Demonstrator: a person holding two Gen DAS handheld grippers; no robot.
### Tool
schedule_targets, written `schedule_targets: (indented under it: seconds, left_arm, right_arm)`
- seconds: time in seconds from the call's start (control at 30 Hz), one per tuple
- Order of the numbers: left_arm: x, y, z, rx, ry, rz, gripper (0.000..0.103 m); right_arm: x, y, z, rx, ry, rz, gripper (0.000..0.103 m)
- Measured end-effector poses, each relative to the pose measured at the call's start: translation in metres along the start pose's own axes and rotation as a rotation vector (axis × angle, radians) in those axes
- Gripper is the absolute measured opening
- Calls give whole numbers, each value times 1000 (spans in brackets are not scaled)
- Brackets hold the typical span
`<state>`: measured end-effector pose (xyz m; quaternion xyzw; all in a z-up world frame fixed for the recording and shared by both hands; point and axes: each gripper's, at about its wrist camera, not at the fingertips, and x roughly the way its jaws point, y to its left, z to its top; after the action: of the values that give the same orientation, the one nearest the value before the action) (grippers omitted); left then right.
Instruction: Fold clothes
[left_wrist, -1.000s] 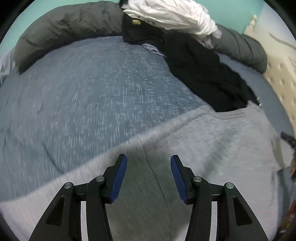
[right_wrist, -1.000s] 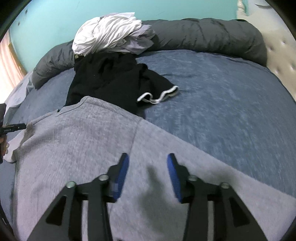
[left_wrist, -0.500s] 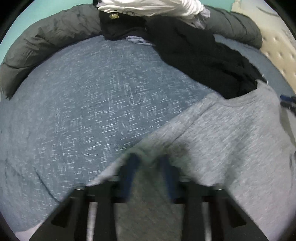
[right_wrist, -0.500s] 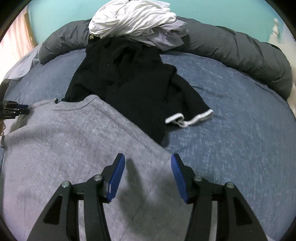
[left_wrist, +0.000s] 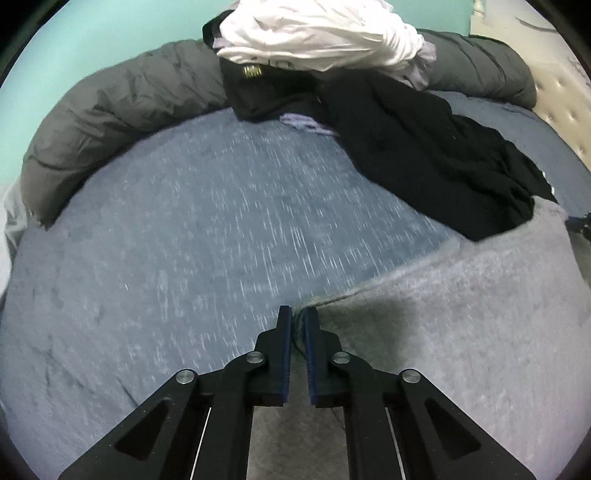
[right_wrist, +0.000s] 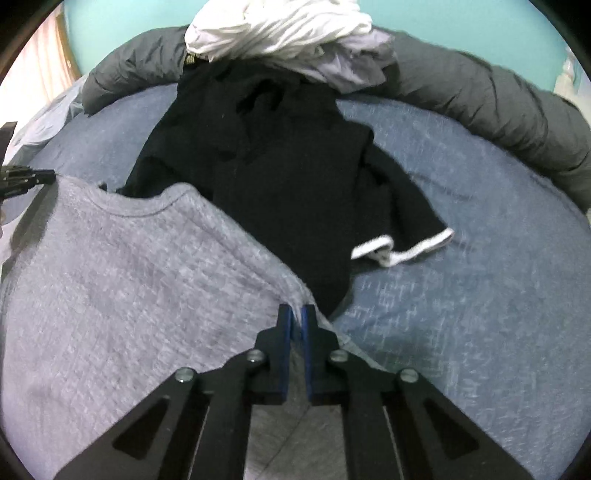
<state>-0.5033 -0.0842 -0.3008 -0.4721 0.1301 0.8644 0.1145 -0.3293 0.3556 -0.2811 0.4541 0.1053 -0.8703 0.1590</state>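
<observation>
On a blue bed (left_wrist: 192, 229), the left gripper (left_wrist: 298, 325) pinches the grey sweater's (right_wrist: 122, 273) edge while the right gripper (right_wrist: 297, 321) clamps its opposite edge, apparently to lift it for a fold; unfolded black clothes (right_wrist: 280, 177) wait at 12 o'clock.

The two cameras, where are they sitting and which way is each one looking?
Left wrist: sits on the left gripper, looking along its fingers across the blue bed; the fingers pinch the grey sweater edge.
Right wrist: sits on the right gripper, looking the same way, pinching the sweater's opposite edge.
Both views share the black clothes, white clothes and dark duvet.
</observation>
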Motion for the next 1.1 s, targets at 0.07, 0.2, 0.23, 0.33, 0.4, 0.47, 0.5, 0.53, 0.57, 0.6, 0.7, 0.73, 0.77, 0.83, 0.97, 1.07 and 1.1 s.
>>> schedule_targets:
  seconds: [0.07, 0.2, 0.23, 0.33, 0.4, 0.47, 0.5, 0.53, 0.57, 0.6, 0.7, 0.73, 0.77, 0.83, 0.97, 1.07, 1.1]
  left_arm:
    - [-1, 1, 7, -4, -6, 6, 6]
    - [15, 0, 12, -14, 34, 15, 6]
    - [21, -1, 10, -17, 53, 13, 6]
    - [36, -6, 1, -3, 83, 20, 7]
    - [42, -8, -3, -5, 88, 23, 9]
    - [43, -8, -6, -16, 86, 26, 14]
    - [43, -7, -6, -22, 82, 26, 16]
    - [42, -7, -7, -30, 78, 26, 22]
    - [39, -5, -7, -40, 71, 23, 29]
    - [36, -3, -7, -50, 63, 19, 31]
    - [17, 2, -10, -77, 34, -7, 38]
    - [10, 3, -11, -85, 23, -18, 38]
    - [2, 5, -13, -94, 13, -28, 38]
    - [-12, 8, -18, -103, 1, -50, 41]
    - [-39, 10, -43, -95, 9, -91, 45]
    - [-51, 11, -74, -105, 45, -109, 45]
    - [-54, 11, -85, -109, 60, -117, 45]
  right_arm:
    - [-4, -4, 4, 14, -22, -11, 5]
    - [6, -4, 7, 22, 5, -32, 5]
    - [9, -4, 5, 24, 11, -36, 5]
    - [16, -4, 2, 34, 20, -37, 5]
    - [16, -6, 2, 46, 16, -32, 5]
    - [15, -9, 2, 62, 11, -27, 7]
    - [14, -11, 3, 69, 8, -24, 7]
    - [14, -12, 3, 77, 5, -21, 11]
    - [13, -14, 3, 85, 2, -18, 11]
    - [11, -15, 3, 91, -6, -23, 12]
    - [-5, -16, 2, 113, -43, -43, 14]
    - [-11, -17, -1, 132, -56, -32, 14]
    - [-18, -18, -4, 151, -68, -22, 14]
    - [-31, -19, -9, 189, -94, 0, 14]
    - [-50, -1, -27, 208, -93, 84, 15]
    - [-59, 14, -47, 236, -78, 149, 15]
    - [-61, 18, -55, 251, -72, 165, 15]
